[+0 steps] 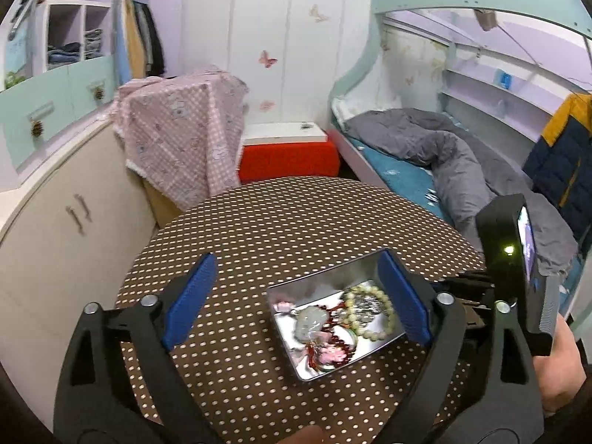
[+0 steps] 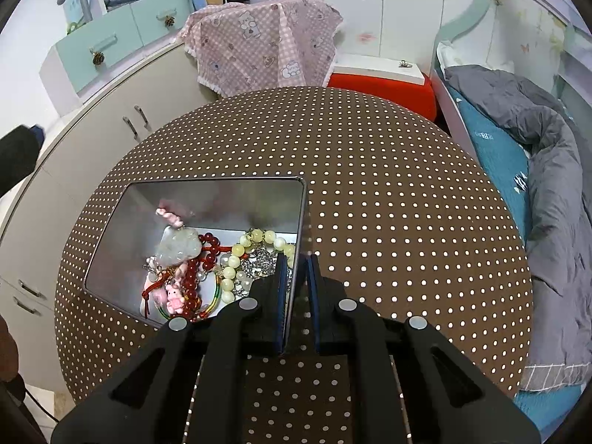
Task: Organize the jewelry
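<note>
An open metal tin (image 2: 222, 199) sits on the brown dotted tablecloth (image 2: 370, 185). Inside lie a pale bead bracelet (image 2: 236, 255), a red bead string (image 2: 192, 285), a jade-coloured pendant (image 2: 177, 246), a silver chain (image 2: 259, 264) and a pink charm (image 2: 174, 299). My right gripper (image 2: 297, 264) is shut on the tin's right wall, one finger inside and one outside. My left gripper (image 1: 296, 277) hangs wide open above the tin (image 1: 322, 281), with nothing pressed between its blue pads (image 1: 192, 288). The bracelet (image 1: 373, 296) lies near its right finger.
The round table ends close behind the tin. A cream cupboard (image 2: 92, 155) stands to the left, with a pink checked cloth (image 2: 266, 44) and a red stool (image 2: 384, 85) behind. A bed with a grey duvet (image 2: 547, 148) runs along the right. A person's hand (image 1: 566, 366) is at the right edge.
</note>
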Motion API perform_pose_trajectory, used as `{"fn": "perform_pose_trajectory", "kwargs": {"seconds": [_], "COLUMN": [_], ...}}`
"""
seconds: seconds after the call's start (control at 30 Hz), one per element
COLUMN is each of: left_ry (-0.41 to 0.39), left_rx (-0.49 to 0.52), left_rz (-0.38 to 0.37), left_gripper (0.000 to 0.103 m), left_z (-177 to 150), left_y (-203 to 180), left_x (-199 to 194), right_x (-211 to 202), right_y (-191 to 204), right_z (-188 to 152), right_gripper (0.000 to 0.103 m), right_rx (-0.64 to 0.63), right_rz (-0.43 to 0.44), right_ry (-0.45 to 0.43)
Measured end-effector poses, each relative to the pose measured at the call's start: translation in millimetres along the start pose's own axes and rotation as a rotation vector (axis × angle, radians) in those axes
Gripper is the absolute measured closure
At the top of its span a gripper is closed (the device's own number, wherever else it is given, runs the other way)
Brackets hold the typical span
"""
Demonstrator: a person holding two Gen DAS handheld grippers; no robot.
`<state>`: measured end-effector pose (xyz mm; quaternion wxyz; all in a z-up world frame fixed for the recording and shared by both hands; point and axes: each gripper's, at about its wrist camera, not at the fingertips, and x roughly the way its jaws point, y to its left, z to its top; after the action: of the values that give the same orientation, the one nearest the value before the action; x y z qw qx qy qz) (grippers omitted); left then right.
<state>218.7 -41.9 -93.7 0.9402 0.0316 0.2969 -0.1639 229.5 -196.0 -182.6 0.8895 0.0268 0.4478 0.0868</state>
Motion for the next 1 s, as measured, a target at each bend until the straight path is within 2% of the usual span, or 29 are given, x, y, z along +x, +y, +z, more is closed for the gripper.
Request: {"fn": "perform_pose_trajectory", "kwargs": {"seconds": [0.03, 0.1, 0.13, 0.17, 0.23, 0.57, 0.8, 1.0], "left_ry": [-0.005, -0.02, -0.029, -0.038, -0.058, -0.129, -0.211, -0.299], "left_rx": [-0.008, -0.031, -0.038, -0.043, -0.052, -0.077, -0.059, -0.035], "left_rz": [0.008, 0.028, 0.04, 0.055, 0.083, 0.193, 0.262, 0.288], "left_gripper": [0.012, 0.011, 0.011, 0.01, 0.009, 0.008, 0.007, 0.006], "left_z": [-0.1, -1.5, -2.2, -2.2, -3.2, -8.0, -14.0, -27.6], "left_y": [1.9, 7.3, 8.9, 9.4, 11.2, 7.1, -10.7, -30.6], "left_x": [-2.6, -11.8, -16.5, -20.5, -29.7, -63.2, -108.8, -153.4], "right_x": [0.5, -4.7, -7.7, -10.5, -19.8, -79.2, -150.5, -197.6], "right_y": [0.8, -2.0, -3.2, -3.5, -4.5, 2.4, 18.7, 39.5], "right_z": [2.5, 2.9, 4.2, 6.2, 9.4, 22.7, -1.6, -29.4], "right_gripper": [0.092, 0.083, 0.066, 0.038, 0.009, 0.008, 0.008, 0.008], "right_rx": [0.002, 0.013, 0.017, 0.019, 0.027, 0.035, -0.004, -0.038], "right_rz": [0.001, 0.005, 0.002, -0.002, -0.02, -0.023, -0.004, -0.004], "right_ry": [-0.003, -0.026, -0.042, -0.056, -0.106, -0.245, -0.393, -0.493]}}
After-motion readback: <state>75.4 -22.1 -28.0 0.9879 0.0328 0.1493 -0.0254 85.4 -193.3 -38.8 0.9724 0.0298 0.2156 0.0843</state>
